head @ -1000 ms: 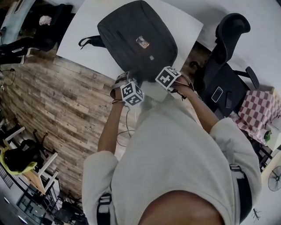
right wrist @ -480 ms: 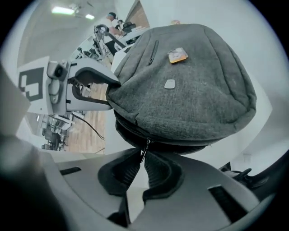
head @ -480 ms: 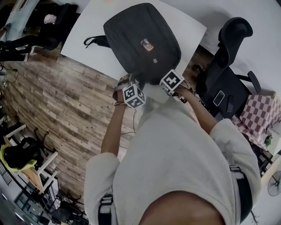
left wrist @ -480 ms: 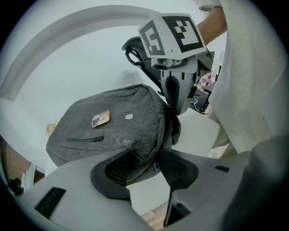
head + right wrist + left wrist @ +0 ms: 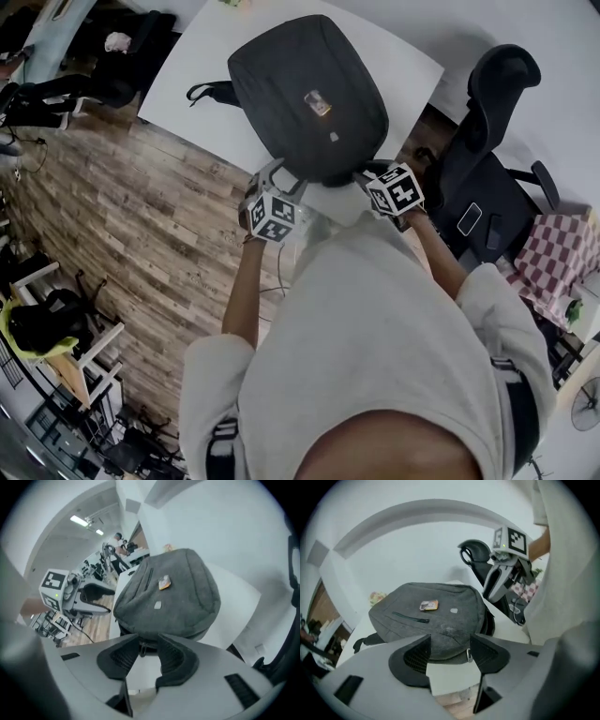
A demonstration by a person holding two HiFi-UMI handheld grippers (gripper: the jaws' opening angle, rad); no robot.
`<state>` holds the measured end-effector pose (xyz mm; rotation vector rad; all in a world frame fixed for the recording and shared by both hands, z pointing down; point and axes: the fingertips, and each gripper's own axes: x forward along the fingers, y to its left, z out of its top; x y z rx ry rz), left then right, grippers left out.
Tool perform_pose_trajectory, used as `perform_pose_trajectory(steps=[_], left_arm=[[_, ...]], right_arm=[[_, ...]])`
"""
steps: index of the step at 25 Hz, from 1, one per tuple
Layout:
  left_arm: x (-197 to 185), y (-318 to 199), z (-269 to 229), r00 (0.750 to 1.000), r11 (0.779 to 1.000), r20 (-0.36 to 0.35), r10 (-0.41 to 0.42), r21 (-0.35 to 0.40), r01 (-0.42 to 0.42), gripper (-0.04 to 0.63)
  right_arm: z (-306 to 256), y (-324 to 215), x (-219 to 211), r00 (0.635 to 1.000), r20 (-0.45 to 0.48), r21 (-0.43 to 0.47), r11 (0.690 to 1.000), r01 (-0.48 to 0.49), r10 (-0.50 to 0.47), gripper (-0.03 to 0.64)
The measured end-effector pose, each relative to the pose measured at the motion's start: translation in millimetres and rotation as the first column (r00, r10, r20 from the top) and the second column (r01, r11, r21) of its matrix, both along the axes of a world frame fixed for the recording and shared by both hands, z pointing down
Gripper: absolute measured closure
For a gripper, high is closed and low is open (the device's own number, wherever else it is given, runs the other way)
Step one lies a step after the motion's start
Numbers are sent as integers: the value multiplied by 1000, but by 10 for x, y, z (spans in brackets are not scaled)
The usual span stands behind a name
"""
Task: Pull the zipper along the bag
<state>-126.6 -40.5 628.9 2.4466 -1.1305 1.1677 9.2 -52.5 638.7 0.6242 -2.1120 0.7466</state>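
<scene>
Right tool (image 5: 149,639) aside — opening, nothing gripped

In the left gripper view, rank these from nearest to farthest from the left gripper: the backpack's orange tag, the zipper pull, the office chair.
1. Zipper pull, at the backpack's near edge, beside the right-hand jaw.
2. Orange tag, on the backpack's top, left of centre.
3. Office chair, behind the backpack, upper right.
</scene>
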Motion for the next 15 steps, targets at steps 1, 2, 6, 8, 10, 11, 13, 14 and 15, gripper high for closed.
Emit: perform_pose_trajectory(steps=[1,2,6,8,10,11,13,14,15], left_arm=[[-43,-57,-89,996,998,-60,-62,7,63,321],[-88,-126,-189,987,993,-115,-117,17,119,336],[-262,-470,-665,936,956,-261,-238,107,273,373],[-349,-631,-896,904,931,-328,-276,143,336,390],[-427,-756,-1143,872,904,-384,-303,175,391,412],[-464,-807,-1260,861,890,-404,-310,194,412,438],[-539,-896,-1470,844,864,-433,-317,236,445,475],[-578,-926,-1561,837,850,-444,-321,255,461,505],[-612,-943,-1640,831,837,-451,-325,272,475,530]], right_arm=[[-137,-127,-17,998,48,40,998,-43,41,496],[-289,-263,-47,992,100,82,993,-84,75,508],[-888,-793,-198,964,235,252,950,-183,124,559],[-1153,-1008,-272,954,276,328,922,-206,115,574],[-1398,-1164,-339,947,308,396,894,-212,89,586],[-1514,-1227,-368,943,324,424,880,-215,75,591],[-1723,-1348,-415,938,343,477,851,-219,49,598],[-1817,-1401,-435,937,348,505,835,-219,36,603],[-1902,-1441,-450,935,353,528,820,-221,25,603]])
